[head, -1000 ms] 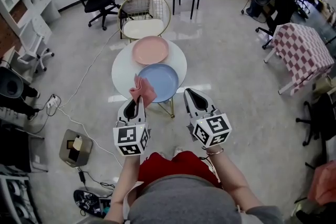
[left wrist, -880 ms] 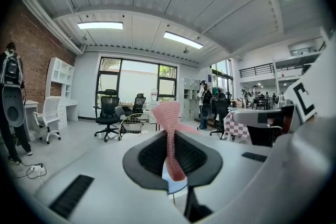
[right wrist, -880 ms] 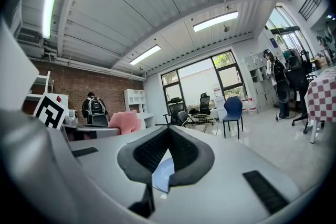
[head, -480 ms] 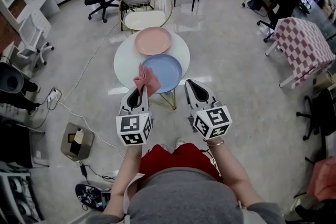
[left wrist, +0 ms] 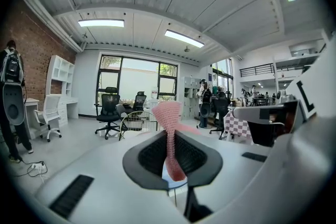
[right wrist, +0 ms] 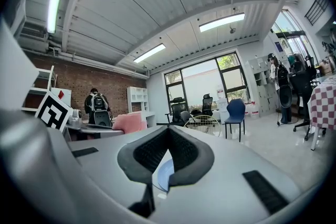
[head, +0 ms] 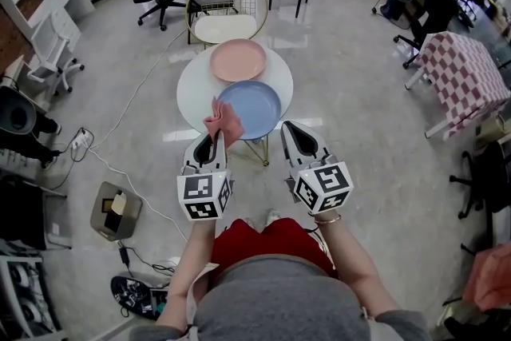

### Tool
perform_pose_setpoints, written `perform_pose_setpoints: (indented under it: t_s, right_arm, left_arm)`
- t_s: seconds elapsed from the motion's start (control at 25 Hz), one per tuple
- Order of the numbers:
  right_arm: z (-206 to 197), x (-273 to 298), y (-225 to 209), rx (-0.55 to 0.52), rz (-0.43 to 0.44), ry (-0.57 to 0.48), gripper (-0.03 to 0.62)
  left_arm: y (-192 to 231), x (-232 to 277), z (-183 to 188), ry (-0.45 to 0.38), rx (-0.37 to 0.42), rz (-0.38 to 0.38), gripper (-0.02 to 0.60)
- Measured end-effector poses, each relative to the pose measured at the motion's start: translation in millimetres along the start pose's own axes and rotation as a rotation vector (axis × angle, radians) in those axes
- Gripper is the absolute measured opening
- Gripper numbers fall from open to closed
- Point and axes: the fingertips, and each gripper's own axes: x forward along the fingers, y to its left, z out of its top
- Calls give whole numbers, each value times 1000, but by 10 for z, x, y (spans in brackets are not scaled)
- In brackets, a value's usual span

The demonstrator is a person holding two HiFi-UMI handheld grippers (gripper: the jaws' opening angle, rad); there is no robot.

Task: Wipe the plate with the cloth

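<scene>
Left gripper (head: 210, 144) still pinches the one cloth (head: 223, 120); right gripper (head: 294, 136) closed, empty.
Two plates, blue plate (head: 257, 109) near, pink plate (head: 238, 60) far, barely shifted.

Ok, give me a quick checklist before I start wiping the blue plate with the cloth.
1. Cloth gripped: ok. The left gripper is shut on the pink cloth, which stands up between its jaws.
2. Other gripper free: ok. The right gripper is shut with nothing in it.
3. Blue plate clear: ok. It lies bare on the white round table, on the side nearest you.
4. Pink plate out of the way: ok. It lies beyond the blue plate.
5. Cloth on the plate: cannot tell. The head view shows it over the near-left rim, but not its height.
</scene>
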Motion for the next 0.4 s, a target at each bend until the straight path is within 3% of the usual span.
perform_pose_setpoints:
  t_s: [0.4]
  right_arm:
    - [-7,75,-28,3,-10,2,28]
  left_arm:
    - [72,34,4,5,-3,5,34]
